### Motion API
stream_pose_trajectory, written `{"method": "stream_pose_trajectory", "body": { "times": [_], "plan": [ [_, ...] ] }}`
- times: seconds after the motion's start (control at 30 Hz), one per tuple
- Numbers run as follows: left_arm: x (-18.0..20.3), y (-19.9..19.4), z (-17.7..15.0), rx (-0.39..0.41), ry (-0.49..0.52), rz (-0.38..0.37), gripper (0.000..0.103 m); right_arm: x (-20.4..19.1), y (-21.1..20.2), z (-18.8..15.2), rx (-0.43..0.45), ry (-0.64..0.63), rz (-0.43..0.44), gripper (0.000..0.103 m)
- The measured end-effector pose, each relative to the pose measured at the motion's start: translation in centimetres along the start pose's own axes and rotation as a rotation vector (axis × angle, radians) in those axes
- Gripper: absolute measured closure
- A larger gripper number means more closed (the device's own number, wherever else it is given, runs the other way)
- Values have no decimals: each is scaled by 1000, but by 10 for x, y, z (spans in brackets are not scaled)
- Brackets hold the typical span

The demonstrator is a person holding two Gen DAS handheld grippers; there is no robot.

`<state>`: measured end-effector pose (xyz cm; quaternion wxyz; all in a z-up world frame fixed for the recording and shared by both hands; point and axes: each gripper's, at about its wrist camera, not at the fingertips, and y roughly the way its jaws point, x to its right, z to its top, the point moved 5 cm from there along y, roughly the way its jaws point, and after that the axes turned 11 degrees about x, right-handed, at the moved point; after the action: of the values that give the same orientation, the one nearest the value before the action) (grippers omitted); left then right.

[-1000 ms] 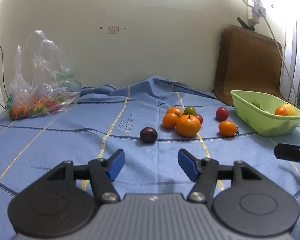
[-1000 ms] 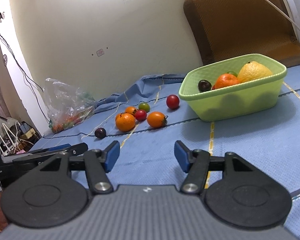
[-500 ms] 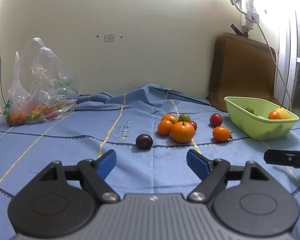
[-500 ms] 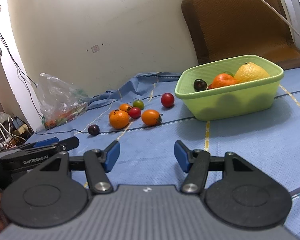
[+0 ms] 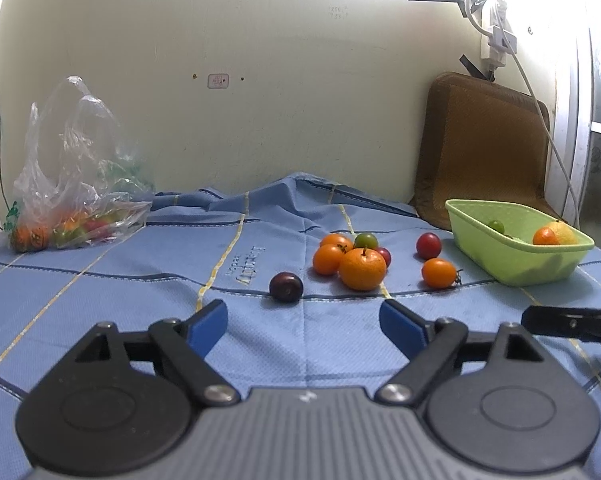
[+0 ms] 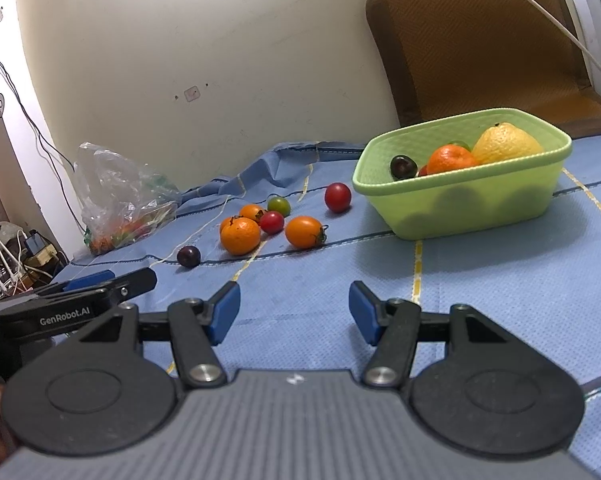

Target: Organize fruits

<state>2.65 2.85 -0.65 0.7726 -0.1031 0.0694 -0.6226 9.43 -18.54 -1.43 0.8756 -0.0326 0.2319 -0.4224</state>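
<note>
A blue bedsheet (image 5: 100,300) with yellow and dark stripes covers the whole surface, bunched into folds against the cream wall (image 5: 260,80) at the back. A brown cushion (image 5: 480,148) leans upright in the far right corner, and a white cable hangs down across it. The left gripper (image 5: 302,322) sits low over the sheet with its blue pads spread wide apart; its jaws have just been opening and nothing lies between them. The right gripper (image 6: 294,312) is beside it, also open and holding nothing, only bare sheet between its pads. A clear plastic bag (image 5: 72,196) with more fruit inside slumps at the far left by the wall. A light green basket (image 6: 460,188) stands on the sheet to the right, in front of the cushion, holding a lemon (image 6: 504,144), an orange, a dark plum and something small and green. The loose fruit lies in a cluster on the sheet, between the bag and the basket and nearer the basket: a large tangerine (image 5: 362,268) touching two smaller orange fruits behind it, a green tomato (image 5: 366,240) and a small red one tucked at the back, a red tomato (image 5: 428,245) and an orange tomato (image 5: 439,273) off to the right, closer to the basket. A dark purple plum (image 5: 286,286) sits alone to the left of the cluster, straight ahead of the left gripper and apart from it
</note>
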Motion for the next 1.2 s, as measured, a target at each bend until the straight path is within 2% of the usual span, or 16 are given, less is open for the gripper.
{"method": "stream_pose_trajectory", "body": {
  "times": [0.17, 0.57, 0.87, 1.2],
  "plan": [
    [-1, -2, 1, 12, -11, -4, 7, -1, -1, -1, 2, 1, -3, 40],
    [-3, -7, 3, 48, -26, -14, 1, 1, -1, 0, 4, 1, 3, 40],
    [-6, -12, 5, 80, -34, -2, 0, 1, -2, 0, 5, 2, 4, 40],
    [-11, -31, 10, 185, -42, 68, 0, 0, -2, 1, 0, -1, 1, 40]
  ]
}}
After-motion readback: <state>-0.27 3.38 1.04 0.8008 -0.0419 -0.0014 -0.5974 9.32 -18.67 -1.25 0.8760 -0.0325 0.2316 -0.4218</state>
